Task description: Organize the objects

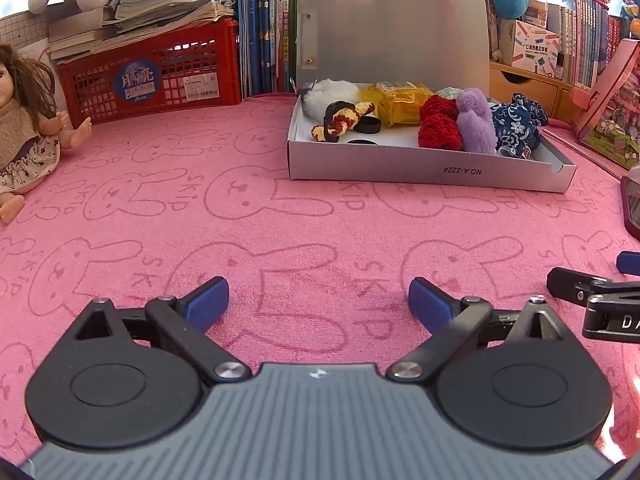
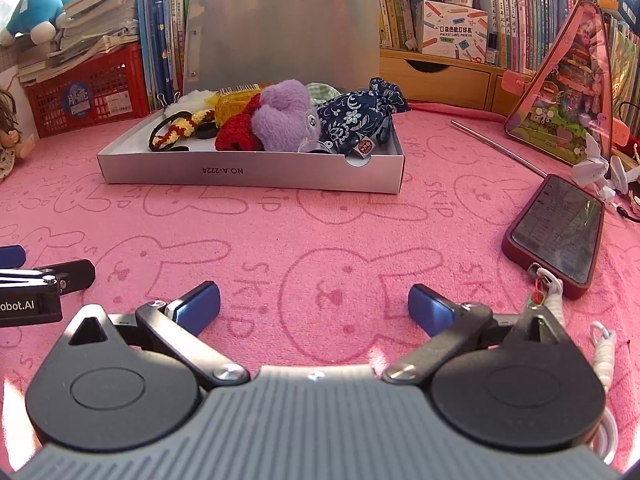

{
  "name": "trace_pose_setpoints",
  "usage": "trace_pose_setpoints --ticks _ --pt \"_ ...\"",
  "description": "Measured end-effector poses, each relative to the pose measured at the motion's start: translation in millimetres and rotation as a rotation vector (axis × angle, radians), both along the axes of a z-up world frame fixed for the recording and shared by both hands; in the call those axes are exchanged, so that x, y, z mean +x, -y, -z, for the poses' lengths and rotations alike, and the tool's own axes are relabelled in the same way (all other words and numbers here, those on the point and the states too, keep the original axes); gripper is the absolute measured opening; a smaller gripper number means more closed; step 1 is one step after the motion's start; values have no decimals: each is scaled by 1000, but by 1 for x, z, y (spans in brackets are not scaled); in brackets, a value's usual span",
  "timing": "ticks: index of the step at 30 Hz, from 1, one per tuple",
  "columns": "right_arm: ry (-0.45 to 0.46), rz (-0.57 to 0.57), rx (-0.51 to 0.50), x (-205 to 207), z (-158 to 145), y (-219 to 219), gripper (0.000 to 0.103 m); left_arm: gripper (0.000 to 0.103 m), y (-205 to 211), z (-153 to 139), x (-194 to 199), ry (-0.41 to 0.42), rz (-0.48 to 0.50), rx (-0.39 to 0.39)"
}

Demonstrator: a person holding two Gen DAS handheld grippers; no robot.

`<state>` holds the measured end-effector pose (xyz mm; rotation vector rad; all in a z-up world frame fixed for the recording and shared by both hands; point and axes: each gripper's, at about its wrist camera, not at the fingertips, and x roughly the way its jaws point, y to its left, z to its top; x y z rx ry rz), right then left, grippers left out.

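Both of your grippers idle, box packed at twelve o'clock.

Your left gripper (image 1: pixel 318 300) and right gripper (image 2: pixel 314 306) hang spread and empty above the pink cloth (image 2: pixel 320 232). One open box (image 2: pixel 248 172) holds about eight soft items. Sorting looks nearly done; next probably means swinging its lid (image 2: pixel 280 32) down, or collecting the one phone (image 2: pixel 560 228) at two o'clock.

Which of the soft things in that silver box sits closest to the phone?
The blue floral pouch, at the box's right end. The purple plush and red knit piece lie further left.
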<state>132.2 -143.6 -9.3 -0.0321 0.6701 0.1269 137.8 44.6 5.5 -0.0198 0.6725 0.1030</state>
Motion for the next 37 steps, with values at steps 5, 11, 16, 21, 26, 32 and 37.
trace_pose_setpoints --ticks 5,11,16,21,26,32,37 --pt "-2 0 0 0 0 1 103 103 0 1 2 -8 1 -3" --pt "-2 0 1 0 0 1 103 103 0 1 2 -9 0 -5" --pt "-2 0 1 0 1 1 103 103 -1 1 2 -9 0 -5" --pt "-2 -1 1 0 1 1 103 103 -1 1 2 -9 1 -6" --pt "-2 -1 1 1 1 1 103 103 0 0 2 -9 0 -5" --pt "-2 -1 1 1 1 1 103 103 -1 0 2 -9 -3 -5" --pt "-2 -1 2 1 1 1 103 103 -1 1 2 -9 -4 -5"
